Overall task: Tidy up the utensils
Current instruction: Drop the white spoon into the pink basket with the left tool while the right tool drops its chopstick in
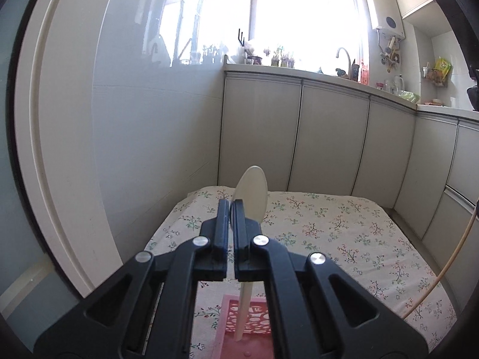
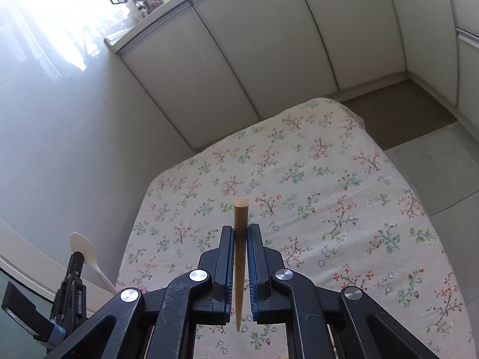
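My left gripper (image 1: 230, 206) is shut on a cream plastic spoon (image 1: 253, 190), bowl up. The spoon's handle hangs down into a pink openwork holder (image 1: 254, 323) on the table below. My right gripper (image 2: 240, 230) is shut on a wooden chopstick (image 2: 240, 218), held upright with its thick end up and its thin tip hanging above the cloth. The left gripper with the spoon (image 2: 85, 251) also shows at the lower left of the right wrist view.
The table (image 2: 329, 179) wears a floral cloth. Grey cabinet doors (image 1: 329, 137) stand behind it, with a cluttered counter and bright window above. A white wall (image 1: 149, 134) is at the left. A thin cable (image 1: 443, 269) curves at the right.
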A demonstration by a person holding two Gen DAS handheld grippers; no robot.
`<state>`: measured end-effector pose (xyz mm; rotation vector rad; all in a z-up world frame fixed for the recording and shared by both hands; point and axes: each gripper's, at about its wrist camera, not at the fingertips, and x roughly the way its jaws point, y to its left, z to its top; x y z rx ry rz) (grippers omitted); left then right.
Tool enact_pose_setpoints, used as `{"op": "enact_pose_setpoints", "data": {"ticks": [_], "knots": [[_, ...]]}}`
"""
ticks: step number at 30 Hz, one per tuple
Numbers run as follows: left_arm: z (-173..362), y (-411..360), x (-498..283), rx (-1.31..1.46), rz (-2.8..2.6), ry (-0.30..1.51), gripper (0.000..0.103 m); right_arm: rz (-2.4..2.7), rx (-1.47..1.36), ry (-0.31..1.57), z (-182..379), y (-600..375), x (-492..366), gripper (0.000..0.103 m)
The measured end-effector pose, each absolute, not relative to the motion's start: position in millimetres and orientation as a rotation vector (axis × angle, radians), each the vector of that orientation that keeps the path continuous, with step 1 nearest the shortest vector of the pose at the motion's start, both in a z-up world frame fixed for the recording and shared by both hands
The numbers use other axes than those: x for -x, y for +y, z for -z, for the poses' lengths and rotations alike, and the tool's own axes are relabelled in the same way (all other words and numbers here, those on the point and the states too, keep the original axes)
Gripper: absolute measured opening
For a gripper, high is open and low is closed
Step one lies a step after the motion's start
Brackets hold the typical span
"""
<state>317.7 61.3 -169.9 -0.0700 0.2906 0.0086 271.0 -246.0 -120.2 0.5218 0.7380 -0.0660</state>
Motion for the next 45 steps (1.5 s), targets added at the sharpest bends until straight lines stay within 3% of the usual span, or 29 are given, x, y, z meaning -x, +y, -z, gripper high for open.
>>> {"op": "enact_pose_setpoints", "data": {"ticks": [3,5,7,18,25,41,45], "knots": [[172.2,62.1,-316.7,0.084,0.004,0.333,0.004,0.057,-0.512,0.730,118.4,-243.3,-270.5,0.007],[169.7,64.3,-316.2,0.108,0.023,0.370,0.013,0.046,-0.510,0.724,116.5,-240.9,-270.5,0.007],[164.7,65.0,-314.6,0.128,0.036,0.407,0.030,0.034,-0.504,0.714,113.0,-236.8,-269.6,0.007],[134.2,71.3,-290.2,0.173,0.049,0.601,0.065,-0.105,-0.478,0.548,50.7,-203.6,-250.6,0.007],[139.8,88.9,-281.0,0.153,-0.046,0.730,0.071,-0.203,-0.454,0.538,47.4,-162.1,-264.6,0.007],[149.3,100.3,-283.6,0.141,-0.049,0.835,0.075,-0.202,-0.369,0.677,120.9,-116.3,-302.8,0.008],[148.1,99.2,-282.2,0.133,-0.038,0.846,0.076,-0.219,-0.372,0.701,119.5,-120.9,-301.0,0.020]]}}
